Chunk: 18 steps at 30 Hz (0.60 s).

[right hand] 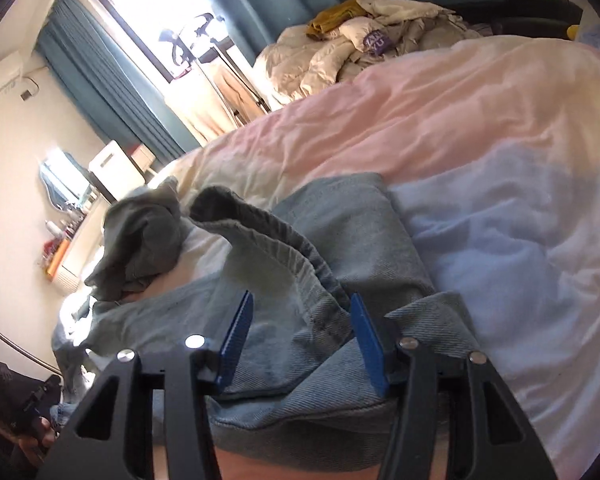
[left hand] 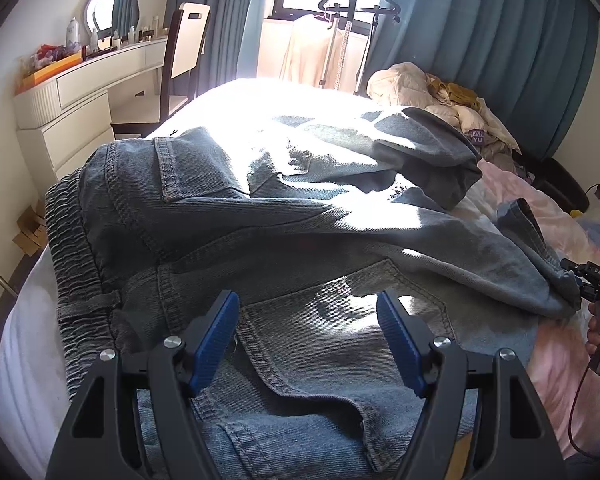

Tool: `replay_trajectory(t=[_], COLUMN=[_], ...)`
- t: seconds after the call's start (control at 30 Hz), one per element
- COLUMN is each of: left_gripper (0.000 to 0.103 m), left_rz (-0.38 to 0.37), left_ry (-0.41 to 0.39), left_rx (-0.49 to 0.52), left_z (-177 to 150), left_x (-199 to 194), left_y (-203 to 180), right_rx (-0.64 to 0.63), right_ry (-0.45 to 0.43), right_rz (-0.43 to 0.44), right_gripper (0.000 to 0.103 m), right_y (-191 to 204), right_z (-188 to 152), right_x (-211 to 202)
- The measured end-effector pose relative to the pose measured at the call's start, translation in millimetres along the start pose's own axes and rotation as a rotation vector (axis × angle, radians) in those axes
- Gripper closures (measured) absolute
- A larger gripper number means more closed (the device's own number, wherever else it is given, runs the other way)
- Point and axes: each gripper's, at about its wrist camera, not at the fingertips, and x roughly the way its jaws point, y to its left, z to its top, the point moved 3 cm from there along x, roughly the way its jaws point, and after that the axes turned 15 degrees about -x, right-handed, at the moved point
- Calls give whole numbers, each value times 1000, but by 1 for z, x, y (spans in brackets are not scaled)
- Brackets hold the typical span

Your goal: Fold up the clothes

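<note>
Jeans lie spread across the bed, elastic waistband toward the dresser side and legs rumpled toward the pink duvet, so a clean fold likely calls for both ends to be gripped, pulled taut and smoothed before one half goes over the other. Left gripper hovers with jaws spread wide over the back pocket, grasping nothing, while the right gripper straddles a bunched hem, its jaws parted and not yet pinching. Writing is scarce: purple lettering on the clothes pile looks like "VAN YU", and "DAS" shows on the right gripper's body.
</note>
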Motion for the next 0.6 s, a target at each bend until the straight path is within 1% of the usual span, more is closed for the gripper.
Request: replay_trajectory(t=[0.1,0.23,0.27,0.3,0.33,0.37,0.43,0.47,0.53,0.6], left_gripper=[31,31,31,31,31,31,31,31,31,31], left_rz=[-2,3,6,3,-3,-9,-11,-11,-8,-4], left_ry=[-1,4,7,10,11,13,13,12,6,-3], left_rx=[-5,5,9,10,10,10,14,15,16,20], left_z=[-1,-3,-4,-5,-6,-7,-9,-10,-10,-10], left_x=[-1,2,4,4,5,5,3,2,-1,-5], left_y=[1,1,1,1,1,2,2,3,3,4], right_rx=[-51,-30,-15,-19,-48,-83,-126,-135,-154,-151], right_ry=[52,102,112,123,130,132,140,139,120,68], right_rz=[-53,-37,-31,-35,-53,-69,-94,-97,-125,-146], right_gripper=[51,49,47,46,48,59,78,83,87,89], right_y=[4,-1,-3,-1,4,10,18,20,24,23], right_z=[-4,-6,-7,-6,-5,-4,-2,-2,4,19], right_x=[10,21,26,28,29,30,30,29,19,0])
